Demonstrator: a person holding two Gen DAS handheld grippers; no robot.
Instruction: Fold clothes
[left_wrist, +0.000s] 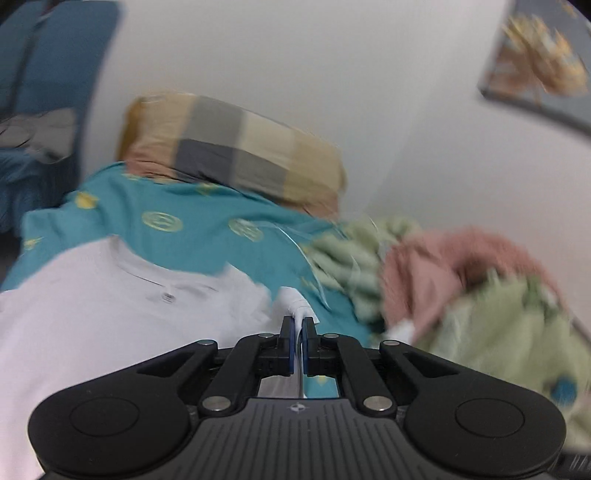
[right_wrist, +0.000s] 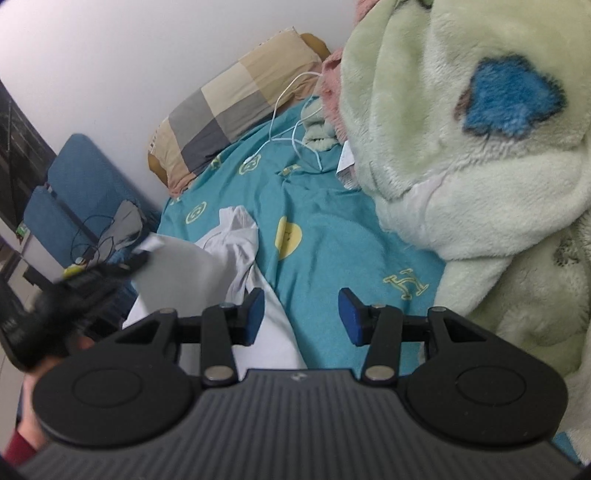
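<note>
A white shirt (left_wrist: 110, 314) with a buttoned collar lies on the teal bedsheet (left_wrist: 207, 206). My left gripper (left_wrist: 298, 328) is shut on a bunched edge of that shirt, and the white cloth sticks out beyond its blue pads. In the right wrist view the left gripper (right_wrist: 136, 260) is a dark blur at the left, holding part of the white shirt (right_wrist: 236, 236) raised off the sheet (right_wrist: 332, 229). My right gripper (right_wrist: 301, 314) stands open over the shirt's right edge and the sheet, with nothing between its pads.
A checked pillow (right_wrist: 229, 110) lies against the white wall at the bed's far end. A thick green fleece blanket (right_wrist: 461, 147) with a pink one (left_wrist: 443, 266) fills the bed's right side. A white cable (right_wrist: 284, 122) trails over the sheet. A blue chair (right_wrist: 74, 192) stands at the left.
</note>
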